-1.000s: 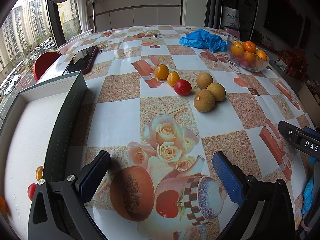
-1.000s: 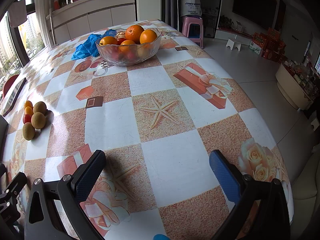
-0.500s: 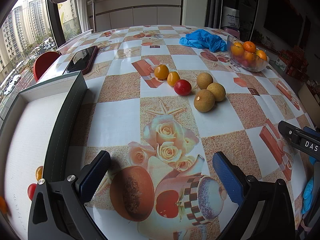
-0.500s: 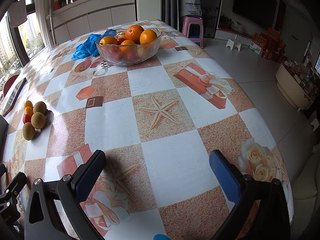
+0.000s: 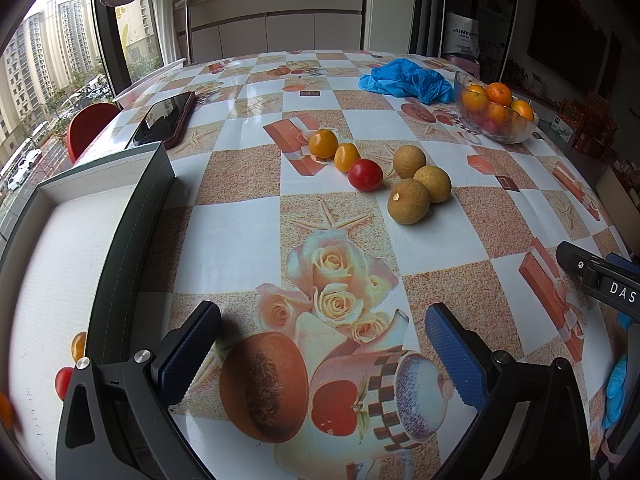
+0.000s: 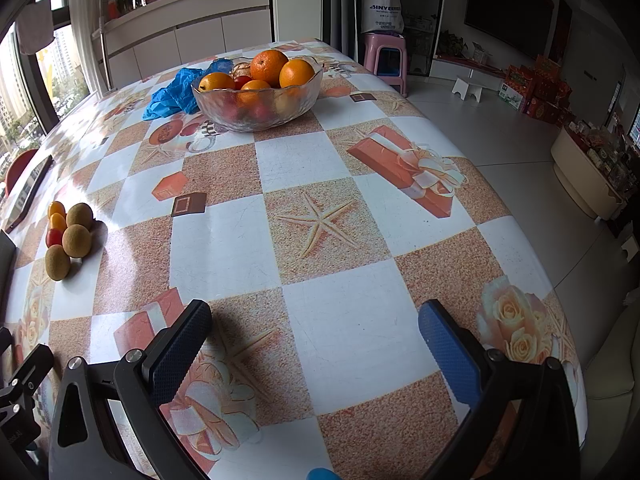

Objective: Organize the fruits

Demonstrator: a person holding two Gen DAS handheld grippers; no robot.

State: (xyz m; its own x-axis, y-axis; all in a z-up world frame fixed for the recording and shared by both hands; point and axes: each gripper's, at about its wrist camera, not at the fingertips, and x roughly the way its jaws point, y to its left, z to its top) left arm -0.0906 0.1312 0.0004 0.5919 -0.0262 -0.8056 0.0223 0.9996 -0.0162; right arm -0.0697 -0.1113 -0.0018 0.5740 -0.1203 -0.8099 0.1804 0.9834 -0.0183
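A cluster of small fruits lies mid-table: two yellow-orange tomatoes [image 5: 323,143], a red tomato [image 5: 365,175] and three tan round fruits [image 5: 408,201]. The cluster also shows at the left of the right wrist view [image 6: 75,240]. A white-lined box [image 5: 80,240] at the left holds a few small tomatoes [image 5: 64,380] at its near end. My left gripper [image 5: 320,344] is open and empty, low over the tablecloth, well short of the cluster. My right gripper [image 6: 316,340] is open and empty over the table's near right part.
A glass bowl of oranges [image 6: 258,92] stands at the far right, with a blue plastic bag [image 5: 406,80] beside it. A dark phone [image 5: 166,120] lies at the far left. The table edge [image 6: 520,208] drops off on the right.
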